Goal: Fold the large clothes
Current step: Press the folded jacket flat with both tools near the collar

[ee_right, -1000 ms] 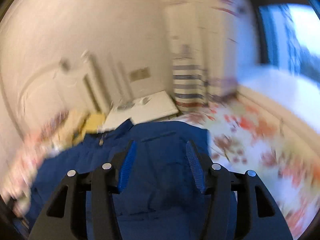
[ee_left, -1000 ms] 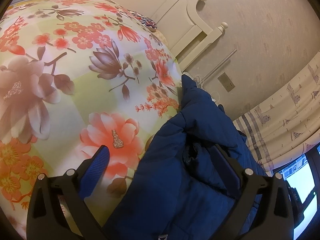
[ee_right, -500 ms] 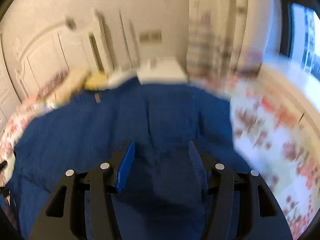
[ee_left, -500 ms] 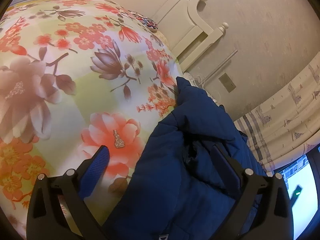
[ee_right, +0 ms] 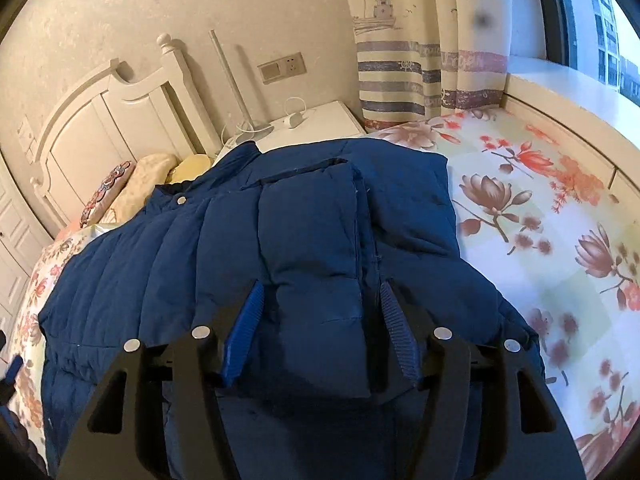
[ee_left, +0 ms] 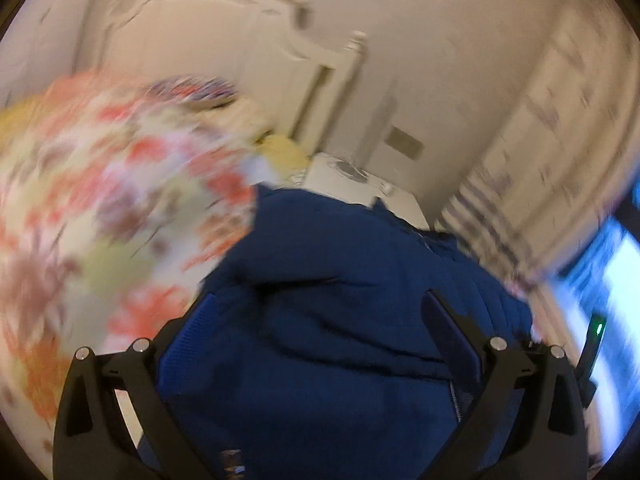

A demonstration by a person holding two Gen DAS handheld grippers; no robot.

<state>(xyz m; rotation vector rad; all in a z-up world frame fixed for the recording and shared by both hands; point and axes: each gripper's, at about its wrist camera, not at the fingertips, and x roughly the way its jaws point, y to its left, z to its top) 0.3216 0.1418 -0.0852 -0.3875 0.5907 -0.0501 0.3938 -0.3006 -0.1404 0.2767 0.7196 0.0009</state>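
A dark blue padded jacket (ee_right: 304, 236) lies spread on a floral bedspread (ee_right: 540, 208), collar toward the headboard, with a sleeve folded across its front. My right gripper (ee_right: 320, 320) is open, its blue-padded jaws on either side of the folded sleeve's end, just above or touching it. In the blurred left wrist view the jacket (ee_left: 332, 292) fills the lower middle. My left gripper (ee_left: 320, 320) is open wide and hovers over the jacket, holding nothing.
A white headboard (ee_right: 104, 120) and pillows (ee_right: 152, 172) stand at the far end. A white nightstand (ee_right: 312, 124) with cables sits beside it. Striped curtains (ee_right: 420, 40) and a window ledge (ee_right: 568, 92) run along the right. The bedspread also shows at the left in the left wrist view (ee_left: 100, 220).
My left gripper has swung quickly from the bed's edge over onto the jacket, blurring its view. My right gripper has moved in low over the folded sleeve and steadied. Both stay open.
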